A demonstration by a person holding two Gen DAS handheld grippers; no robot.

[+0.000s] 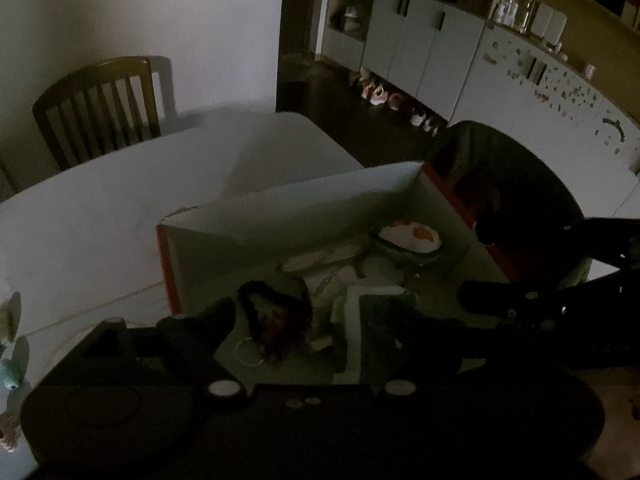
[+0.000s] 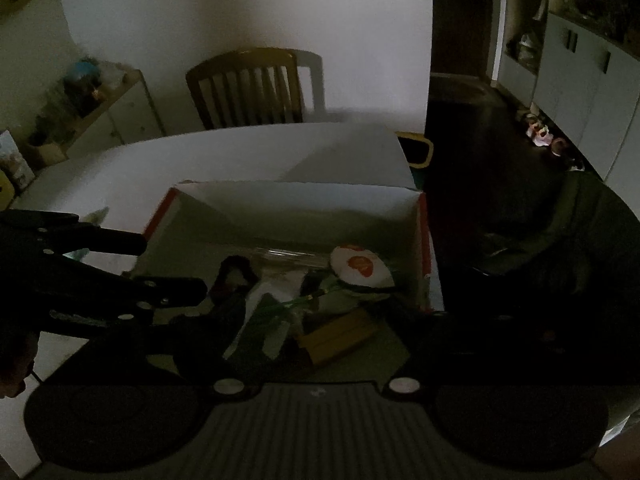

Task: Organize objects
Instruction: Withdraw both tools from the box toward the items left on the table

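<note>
An open cardboard box, white inside and red outside, stands on the white table. It holds a round white item with orange marks, a dark fuzzy loop with red on it, a white carton and a yellow-brown flat box. My left gripper hangs open over the box's near end, the loop and carton between its fingers. My right gripper is open above the yellow-brown box, and also reaches in from the right as the right gripper. The left gripper shows at the box's left wall.
A wooden chair stands at the table's far side. A dark padded chair back sits close to the box's right. Small figurines line the table's left edge. Grey cabinets and shoes lie beyond the dark floor.
</note>
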